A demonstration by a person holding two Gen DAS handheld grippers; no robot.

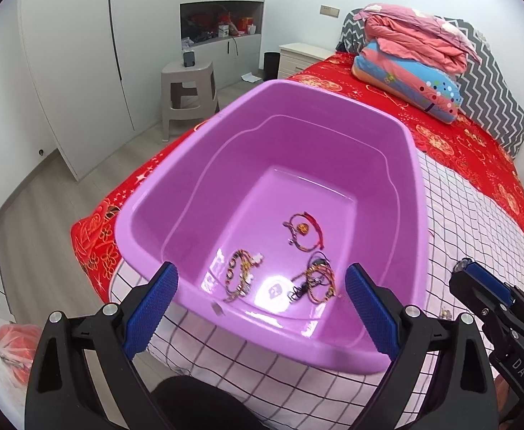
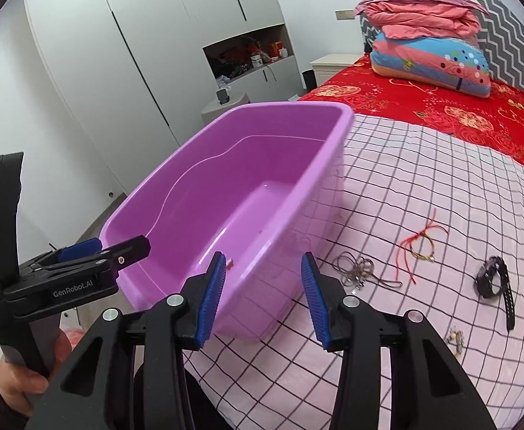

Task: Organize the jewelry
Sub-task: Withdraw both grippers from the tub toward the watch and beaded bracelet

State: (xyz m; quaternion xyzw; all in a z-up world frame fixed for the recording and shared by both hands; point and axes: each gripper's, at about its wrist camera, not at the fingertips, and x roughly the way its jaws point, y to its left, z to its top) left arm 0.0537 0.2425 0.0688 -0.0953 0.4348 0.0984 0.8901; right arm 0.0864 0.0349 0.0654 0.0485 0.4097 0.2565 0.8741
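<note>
A purple plastic basin (image 1: 147,197) stands on the bed. On its floor lie a red cord bracelet (image 1: 303,231), a beaded bracelet (image 1: 240,276) and a tangle of bracelets (image 1: 314,281). My left gripper (image 1: 262,294) hangs open over the basin's near rim, holding nothing. My right gripper (image 2: 263,286) is also open and empty, above the basin's (image 2: 197,208) near right corner. To its right, on the checked cloth (image 2: 405,179), lie a thin chain necklace (image 2: 358,268), a red string bracelet (image 2: 419,243), a black watch (image 2: 495,279) and a small pale trinket (image 2: 455,337).
The red bedspread (image 2: 441,107) carries folded quilts (image 2: 430,46) at the headboard. A grey stool (image 1: 188,89) and white wardrobes (image 1: 75,71) stand across the floor to the left. A person's hand (image 2: 28,376) holds the left gripper's (image 2: 93,258) handle.
</note>
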